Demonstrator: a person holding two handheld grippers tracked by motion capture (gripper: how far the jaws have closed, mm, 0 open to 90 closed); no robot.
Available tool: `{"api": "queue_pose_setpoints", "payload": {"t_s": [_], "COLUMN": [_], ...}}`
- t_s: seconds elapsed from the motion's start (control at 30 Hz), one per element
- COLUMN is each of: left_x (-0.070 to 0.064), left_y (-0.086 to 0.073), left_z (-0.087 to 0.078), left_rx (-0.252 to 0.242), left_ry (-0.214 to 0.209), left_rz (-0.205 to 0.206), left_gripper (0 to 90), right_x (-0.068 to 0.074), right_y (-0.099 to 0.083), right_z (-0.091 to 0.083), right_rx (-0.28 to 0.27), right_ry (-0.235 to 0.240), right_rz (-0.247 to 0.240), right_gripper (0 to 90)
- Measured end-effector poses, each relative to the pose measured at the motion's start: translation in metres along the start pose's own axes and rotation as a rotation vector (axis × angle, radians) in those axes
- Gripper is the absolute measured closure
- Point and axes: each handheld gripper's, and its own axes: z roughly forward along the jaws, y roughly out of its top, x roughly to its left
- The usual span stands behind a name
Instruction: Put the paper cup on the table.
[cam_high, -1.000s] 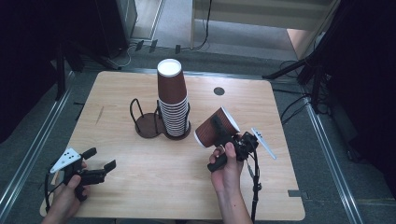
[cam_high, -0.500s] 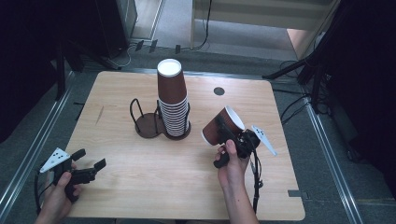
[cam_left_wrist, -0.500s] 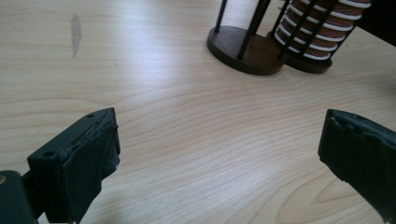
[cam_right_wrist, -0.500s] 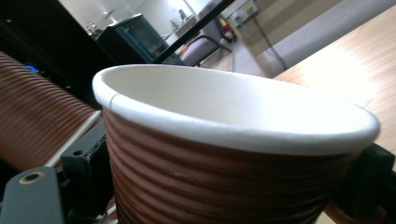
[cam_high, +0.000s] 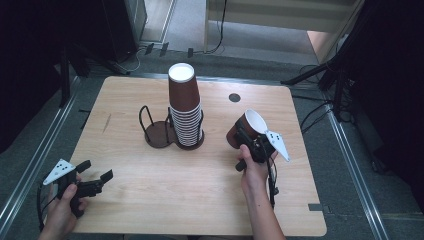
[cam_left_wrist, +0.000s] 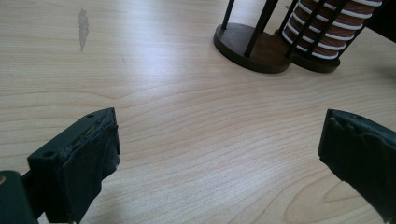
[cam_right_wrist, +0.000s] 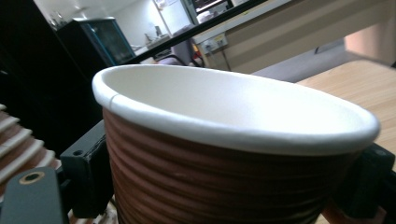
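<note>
- The brown paper cup (cam_right_wrist: 224, 154) sat pinched between the jaws of the right gripper (cam_high: 248, 141), its ribbed wall pressed on both sides and its white mouth tilted up and away from the person.
- It hung above the right half of the worktop (cam_high: 165, 190), apart from the stack of cups (cam_high: 184, 107).
- That stack stood upside down in the wire holder (cam_high: 161, 134).
- The left gripper (cam_high: 95, 177) rested low at the worktop's near left corner, jaws spread wide over bare wood.
</note>
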Motion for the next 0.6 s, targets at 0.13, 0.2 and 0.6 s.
{"api": "queue_pose_setpoints", "payload": {"t_s": [0.13,0.2,0.6], "left_x": [0.0,0.0,0.001], "left_y": [0.0,0.0,0.0], "left_z": [0.0,0.0,0.0], "left_rx": [0.002,0.001,0.001], "left_ry": [0.001,0.002,-0.004], "left_rz": [-0.001,-0.001,-0.008], "left_gripper": [0.0,0.0,0.0], "right_x": [-0.002,-0.003,-0.015], "right_y": [-0.004,-0.007,-0.012], "right_z": [0.007,0.011,0.032], "right_rx": [-0.007,-0.018,-0.044], "right_ry": [-0.045,-0.066,-0.133], "right_rz": [-0.1,-0.164,-0.365], "right_gripper": [11.7,11.7,11.5]}}
